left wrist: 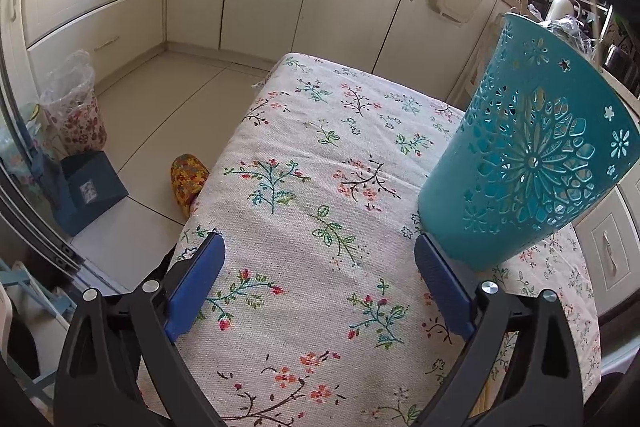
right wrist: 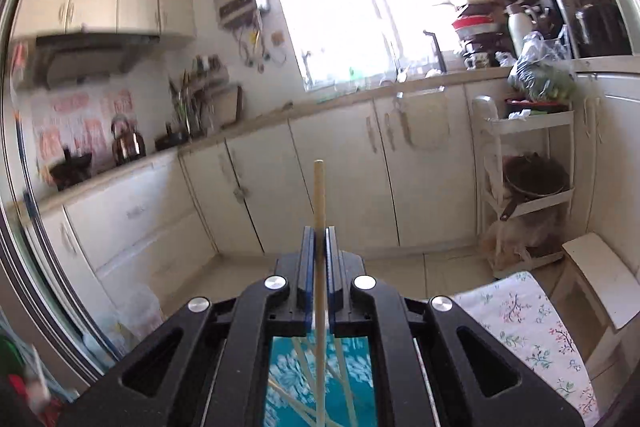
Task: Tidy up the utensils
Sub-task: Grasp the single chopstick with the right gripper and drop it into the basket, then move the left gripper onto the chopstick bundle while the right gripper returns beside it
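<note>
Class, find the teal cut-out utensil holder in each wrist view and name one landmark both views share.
Left wrist: the teal holder stands at the right on the floral tablecloth.
Right wrist: seen bottom centre behind the right gripper, with chopsticks inside.
Shared landmark: the floral tablecloth.

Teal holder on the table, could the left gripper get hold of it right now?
Probably yes: the left gripper is open, and the teal holder stands just beyond its right finger with only bare tablecloth between.
</note>
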### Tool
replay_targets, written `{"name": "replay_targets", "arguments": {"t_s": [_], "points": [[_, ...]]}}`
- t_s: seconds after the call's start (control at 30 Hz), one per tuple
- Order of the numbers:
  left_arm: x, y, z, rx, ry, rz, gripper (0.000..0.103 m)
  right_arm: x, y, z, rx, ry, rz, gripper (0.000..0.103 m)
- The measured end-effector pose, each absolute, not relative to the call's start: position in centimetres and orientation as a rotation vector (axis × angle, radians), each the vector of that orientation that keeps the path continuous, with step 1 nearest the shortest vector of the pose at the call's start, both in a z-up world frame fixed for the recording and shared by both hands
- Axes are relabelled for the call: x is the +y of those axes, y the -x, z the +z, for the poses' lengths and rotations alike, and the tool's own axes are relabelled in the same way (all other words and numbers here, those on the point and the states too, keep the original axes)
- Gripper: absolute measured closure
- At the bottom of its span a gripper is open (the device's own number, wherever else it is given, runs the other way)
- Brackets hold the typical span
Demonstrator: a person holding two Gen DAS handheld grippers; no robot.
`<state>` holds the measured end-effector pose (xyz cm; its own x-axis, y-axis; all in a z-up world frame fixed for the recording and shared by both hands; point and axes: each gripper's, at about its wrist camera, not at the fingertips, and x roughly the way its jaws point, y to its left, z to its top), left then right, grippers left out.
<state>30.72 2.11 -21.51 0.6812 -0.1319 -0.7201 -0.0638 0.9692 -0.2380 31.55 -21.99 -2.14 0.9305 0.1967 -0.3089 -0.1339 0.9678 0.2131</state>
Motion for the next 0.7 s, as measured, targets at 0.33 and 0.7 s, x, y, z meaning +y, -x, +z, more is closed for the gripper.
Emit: {"name": "replay_targets", "arguments": {"t_s": [0.33,0.7], "points": [[2.3,-30.8,-21.6,0.825,0.265,-0.034,0.011,-22.9,-24.9,-4.3,0.379,-0.147,0.18,0.078],[2.0,-30.7,-21.6,0.828,0.248,-0.002,0.01,-25.0,-17.5,-13.7,0.71,-0.187,0.094,0.074]]}}
